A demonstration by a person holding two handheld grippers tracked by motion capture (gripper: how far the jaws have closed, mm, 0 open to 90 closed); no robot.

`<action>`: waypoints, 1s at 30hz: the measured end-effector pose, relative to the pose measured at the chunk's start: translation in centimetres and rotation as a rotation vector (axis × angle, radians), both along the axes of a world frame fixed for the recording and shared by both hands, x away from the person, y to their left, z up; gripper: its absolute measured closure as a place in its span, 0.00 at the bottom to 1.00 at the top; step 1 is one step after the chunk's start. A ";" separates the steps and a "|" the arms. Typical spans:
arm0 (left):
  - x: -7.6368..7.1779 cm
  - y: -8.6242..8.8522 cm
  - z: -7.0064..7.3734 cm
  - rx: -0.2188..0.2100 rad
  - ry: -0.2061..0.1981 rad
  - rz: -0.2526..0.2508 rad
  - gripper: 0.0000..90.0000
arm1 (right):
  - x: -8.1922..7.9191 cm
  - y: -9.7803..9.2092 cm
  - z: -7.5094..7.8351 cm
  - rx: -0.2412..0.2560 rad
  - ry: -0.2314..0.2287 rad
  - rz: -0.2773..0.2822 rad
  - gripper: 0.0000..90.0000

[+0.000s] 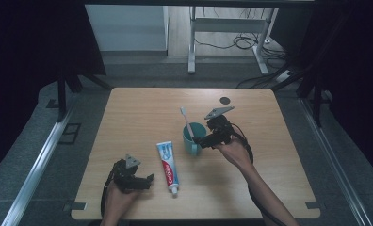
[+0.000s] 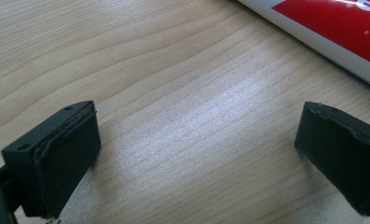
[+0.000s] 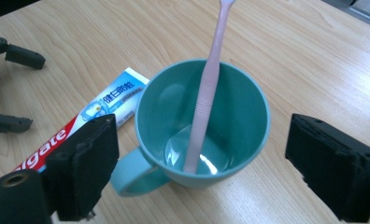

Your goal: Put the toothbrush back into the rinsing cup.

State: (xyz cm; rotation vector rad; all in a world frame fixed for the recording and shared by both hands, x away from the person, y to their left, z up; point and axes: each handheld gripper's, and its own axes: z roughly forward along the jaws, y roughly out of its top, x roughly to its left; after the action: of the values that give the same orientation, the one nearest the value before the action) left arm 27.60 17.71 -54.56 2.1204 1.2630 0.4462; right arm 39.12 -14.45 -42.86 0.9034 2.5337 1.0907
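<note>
Right gripper view: teal mug [image 3: 230,116] upright on wooden table [image 3: 314,60], pink toothbrush [image 3: 206,88] leaning inside, handle end at the bottom; right tongs [image 3: 202,168] spread wide, either side of the mug, not touching. High view: toothpaste tube [image 1: 167,165] flat just left of mug. Left gripper view: left tongs [image 2: 197,154] open over bare wood, tube beside.

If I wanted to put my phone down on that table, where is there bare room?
The far left corner of the table is bare wood, as is the right edge beyond the right gripper. It is crowded mid-table: the teal mug with its toothbrush, the toothpaste tube beside it, and the left gripper at the near left.
</note>
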 end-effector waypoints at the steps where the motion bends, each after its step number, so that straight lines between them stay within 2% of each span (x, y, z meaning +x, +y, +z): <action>1: 0.0 0.0 0.0 0.000 0.000 0.000 0.00 | 0.0 -0.1 0.0 -0.003 0.000 -0.002 0.07; 6: 0.0 0.0 0.0 0.000 0.000 0.000 0.00 | -0.3 -0.7 -0.1 -0.019 -0.001 -0.002 0.00; 19: 0.0 0.0 0.0 0.003 -0.001 -0.003 0.00 | -1.5 -2.6 -0.2 -0.030 -0.027 -0.012 0.00; 30: 0.0 0.0 0.0 0.003 0.000 -0.003 0.00 | -2.3 -4.3 -0.6 -0.035 -0.029 -0.025 0.00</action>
State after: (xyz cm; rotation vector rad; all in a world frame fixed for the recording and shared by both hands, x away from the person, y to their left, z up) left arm 27.61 17.73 -54.56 2.1241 1.2594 0.4471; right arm 36.82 -18.78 -43.43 0.9007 2.5033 1.0409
